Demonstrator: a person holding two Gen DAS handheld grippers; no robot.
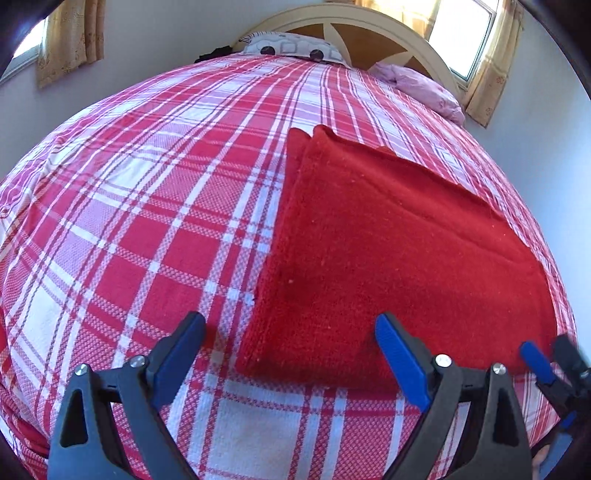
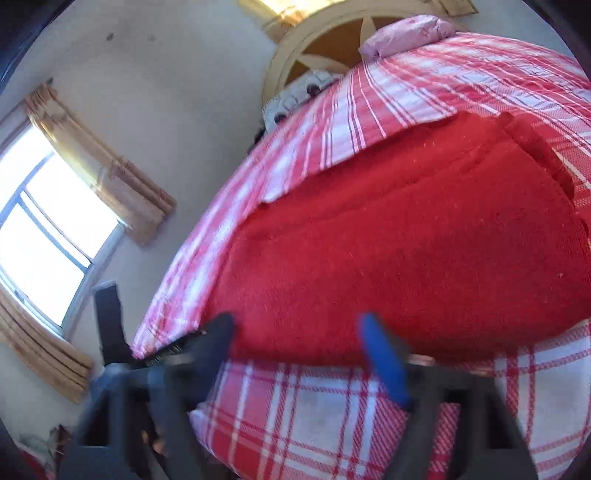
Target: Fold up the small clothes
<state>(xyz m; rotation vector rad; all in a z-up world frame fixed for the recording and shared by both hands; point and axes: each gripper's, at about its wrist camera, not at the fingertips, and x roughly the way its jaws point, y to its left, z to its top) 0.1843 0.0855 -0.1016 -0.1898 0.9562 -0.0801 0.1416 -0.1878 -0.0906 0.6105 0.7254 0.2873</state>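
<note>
A folded red cloth (image 1: 388, 251) lies flat on the red and white plaid bedspread (image 1: 147, 206). My left gripper (image 1: 290, 328) is open and empty, its jaws wide apart just above the cloth's near left corner. The right gripper shows at the far right of the left wrist view (image 1: 546, 354), near the cloth's near right corner. In the right wrist view the same red cloth (image 2: 406, 240) fills the middle. My right gripper (image 2: 295, 332) is open and empty, blurred, at the cloth's near edge.
A patterned pillow (image 1: 291, 46) and a pink pillow (image 1: 424, 86) lie by the curved headboard (image 1: 369, 33). Curtained windows (image 2: 40, 229) are on the walls. The bed's side edge (image 2: 173, 280) drops off left in the right wrist view.
</note>
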